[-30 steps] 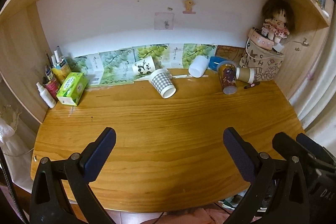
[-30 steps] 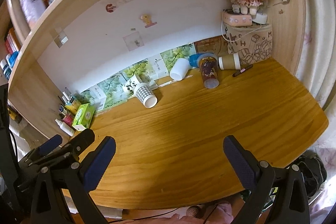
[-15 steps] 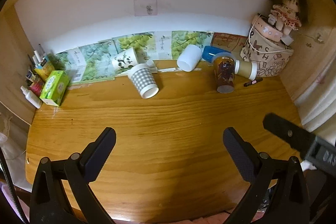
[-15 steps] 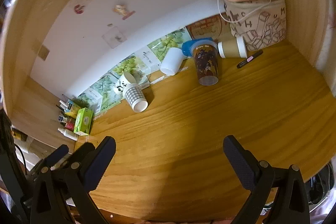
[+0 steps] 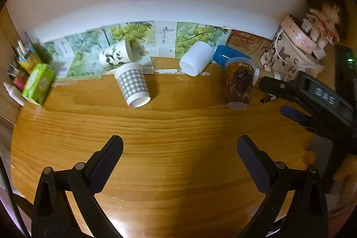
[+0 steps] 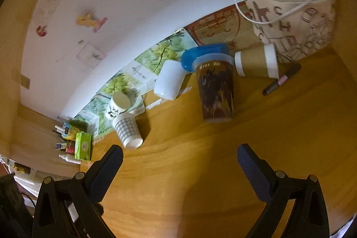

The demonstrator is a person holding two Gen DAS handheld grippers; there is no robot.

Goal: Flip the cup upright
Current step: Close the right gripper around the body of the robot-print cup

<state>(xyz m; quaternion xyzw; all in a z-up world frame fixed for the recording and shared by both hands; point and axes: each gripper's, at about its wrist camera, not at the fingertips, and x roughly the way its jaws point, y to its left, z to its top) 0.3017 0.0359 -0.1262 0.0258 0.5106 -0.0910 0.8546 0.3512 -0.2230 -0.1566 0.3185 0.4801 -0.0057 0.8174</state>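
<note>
Several cups lie on their sides at the back of the wooden desk [image 5: 178, 126]: a grey checked cup [image 5: 133, 86] [image 6: 127, 131], a panda cup [image 5: 116, 56], a white cup [image 5: 196, 58] [image 6: 169, 79], a blue cup [image 5: 229, 56], a dark brown printed cup [image 5: 239, 86] [image 6: 216, 90] and a kraft paper cup [image 6: 256, 61]. My left gripper [image 5: 178, 157] is open and empty above the desk, well short of the cups. My right gripper [image 6: 178, 162] is open and empty, facing the brown printed cup; it also shows at the right of the left wrist view [image 5: 279, 97].
A patterned bag [image 6: 290, 21] with a pink case and a doll [image 5: 323, 15] stands at the back right. A pen [image 6: 281, 81] lies beside the kraft cup. A green box [image 5: 39, 84] and small bottles stand at the back left. Cards lean on the wall.
Both grippers have moved forward toward the cups at the back of the desk. The right gripper has advanced past the left and tilted. Both stay open.
</note>
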